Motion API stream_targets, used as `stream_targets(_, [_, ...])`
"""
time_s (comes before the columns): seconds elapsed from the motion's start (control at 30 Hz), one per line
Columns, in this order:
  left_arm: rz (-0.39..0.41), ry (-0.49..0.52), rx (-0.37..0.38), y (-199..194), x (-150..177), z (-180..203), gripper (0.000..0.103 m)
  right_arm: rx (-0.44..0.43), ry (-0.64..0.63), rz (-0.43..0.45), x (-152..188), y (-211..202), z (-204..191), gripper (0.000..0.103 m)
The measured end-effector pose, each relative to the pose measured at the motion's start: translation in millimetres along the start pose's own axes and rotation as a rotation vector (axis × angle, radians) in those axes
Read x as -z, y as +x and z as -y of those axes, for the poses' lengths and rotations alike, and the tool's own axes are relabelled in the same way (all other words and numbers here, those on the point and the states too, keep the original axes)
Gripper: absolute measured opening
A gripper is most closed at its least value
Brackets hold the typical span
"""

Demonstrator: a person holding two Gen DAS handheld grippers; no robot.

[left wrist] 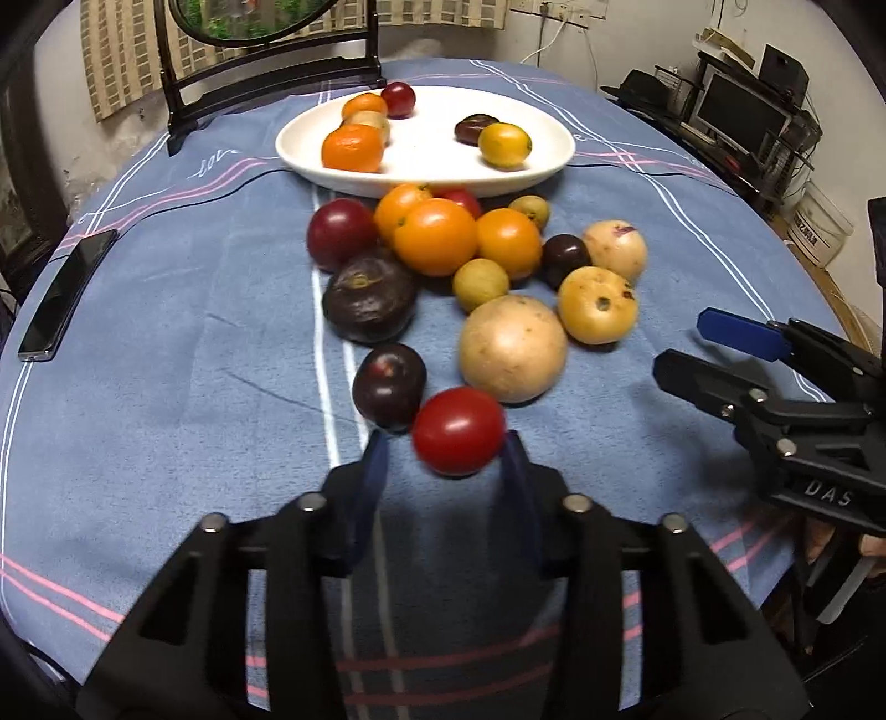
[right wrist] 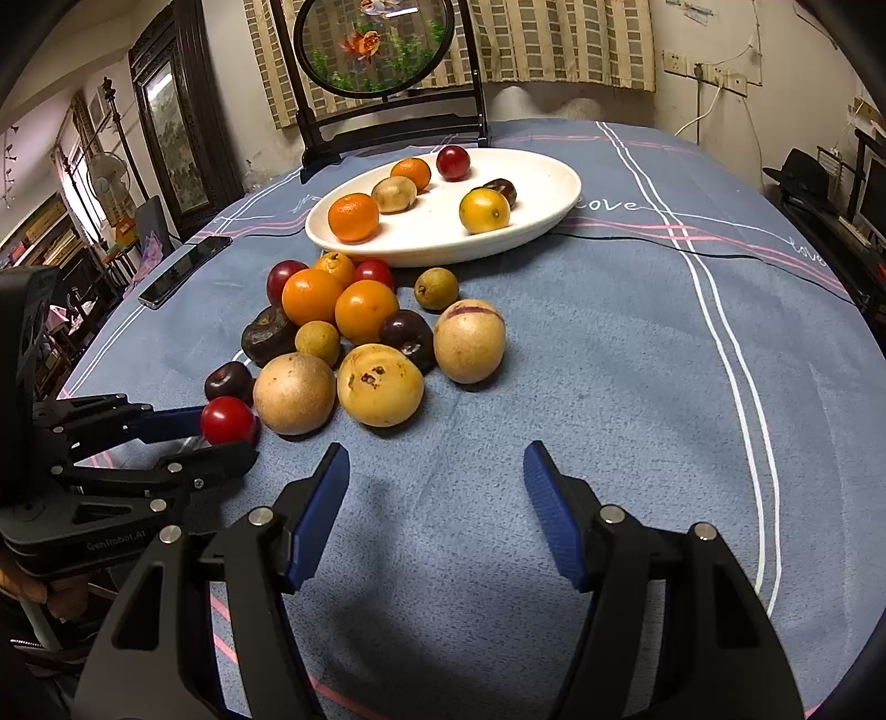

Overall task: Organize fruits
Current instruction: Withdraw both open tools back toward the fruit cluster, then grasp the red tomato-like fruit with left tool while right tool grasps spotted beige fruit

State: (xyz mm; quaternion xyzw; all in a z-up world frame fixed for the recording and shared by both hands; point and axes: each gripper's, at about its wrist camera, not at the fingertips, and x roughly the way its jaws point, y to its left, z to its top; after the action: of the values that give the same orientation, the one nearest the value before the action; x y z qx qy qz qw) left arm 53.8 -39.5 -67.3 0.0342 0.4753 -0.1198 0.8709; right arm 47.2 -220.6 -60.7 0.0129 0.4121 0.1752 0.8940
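Observation:
My left gripper (left wrist: 446,443) is shut on a small red fruit (left wrist: 458,431) at the near edge of the fruit pile; it also shows in the right wrist view (right wrist: 228,420), held between the left gripper's blue pads. The pile of oranges (left wrist: 436,237), dark plums (left wrist: 389,385) and pale round fruits (left wrist: 512,348) lies on the blue tablecloth. A white oval plate (left wrist: 426,171) behind it holds several fruits. My right gripper (right wrist: 437,471) is open and empty over bare cloth, right of the pile, and shows in the left wrist view (left wrist: 686,349).
A black phone (left wrist: 69,293) lies at the table's left edge. A dark wooden stand with a round screen (right wrist: 376,50) stands behind the plate. Shelves and a monitor (left wrist: 742,113) stand beyond the right side of the table.

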Motion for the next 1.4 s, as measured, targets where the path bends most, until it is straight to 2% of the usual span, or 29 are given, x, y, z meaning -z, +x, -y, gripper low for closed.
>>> stream_targets(0.2, [0.000, -0.024, -0.009, 6, -10, 0, 0.042, 0.005, -0.002, -0.002, 1, 1, -2, 0.066])
stream_targets(0.27, [0.008, -0.023, -0.023, 6, -10, 2, 0.038, 0.006, -0.001, -0.002, 1, 1, -2, 0.066])
stream_targets(0.3, [0.015, -0.023, -0.017, 5, -10, 1, 0.032, 0.006, 0.000, -0.002, 2, 1, -2, 0.066])
stream_targets(0.47, [0.021, -0.044, 0.037, -3, -7, -9, 0.032, 0.013, -0.003, -0.006, 1, 1, -3, 0.066])
stream_targets(0.63, [0.047, -0.052, 0.030, -16, -3, -19, 0.032, 0.034, -0.036, -0.018, -1, 3, -9, 0.066])
stream_targets(0.8, [0.061, -0.067, 0.023, -21, 0, -27, 0.032, 0.061, -0.091, -0.079, -7, 16, -20, 0.066])
stream_targets(0.97, [0.064, -0.080, 0.025, -22, 2, -35, 0.032, 0.052, -0.107, -0.098, -20, 26, -25, 0.066])
stream_targets(1.17, [0.060, -0.100, 0.024, -19, 2, -45, 0.032, 0.032, -0.130, -0.105, -37, 40, -34, 0.041])
stream_targets(1.4, [0.063, -0.109, 0.025, -20, 1, -50, 0.032, 0.015, -0.098, -0.087, -31, 33, -29, 0.039])
